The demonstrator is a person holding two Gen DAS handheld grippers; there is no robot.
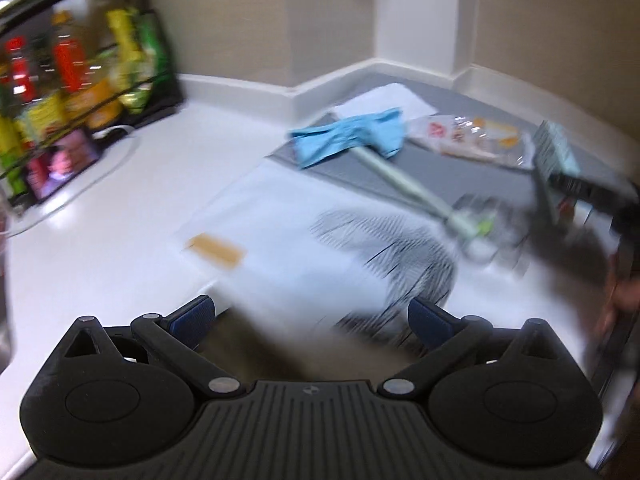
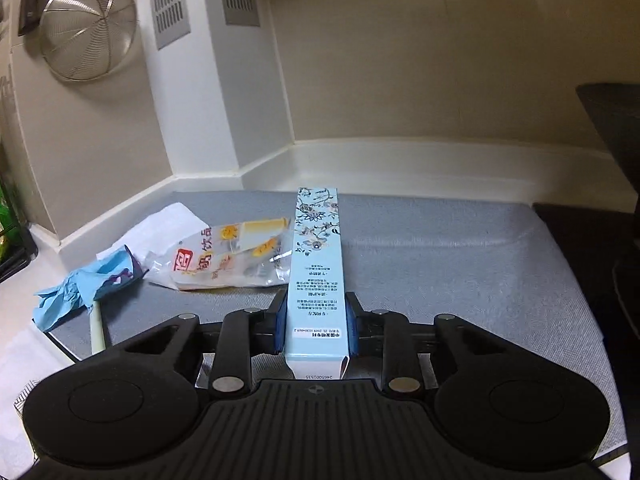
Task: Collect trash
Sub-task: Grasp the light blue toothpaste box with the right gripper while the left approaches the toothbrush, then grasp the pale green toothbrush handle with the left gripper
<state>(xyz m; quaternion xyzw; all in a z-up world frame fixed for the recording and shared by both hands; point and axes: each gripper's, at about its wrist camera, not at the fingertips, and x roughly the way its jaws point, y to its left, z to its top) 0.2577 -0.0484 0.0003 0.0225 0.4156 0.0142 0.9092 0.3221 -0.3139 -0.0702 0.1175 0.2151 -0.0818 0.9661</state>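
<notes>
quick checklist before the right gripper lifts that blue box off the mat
1. Right gripper closed on the light blue box, pads on both long sides: ok.
2. Grip position: the pads hold the near end and most of the box sticks out forward, so it may droop: not ok.
3. Box clear of the plastic wrapper to its left: cannot tell, the edges look close.
4. Left gripper open, nothing between its fingers: ok.
5. Left gripper's view sharp enough to judge the white bag below it: not ok, blurred.
6. Blue glove still to collect: ok, lying at the mat's edge.
</notes>
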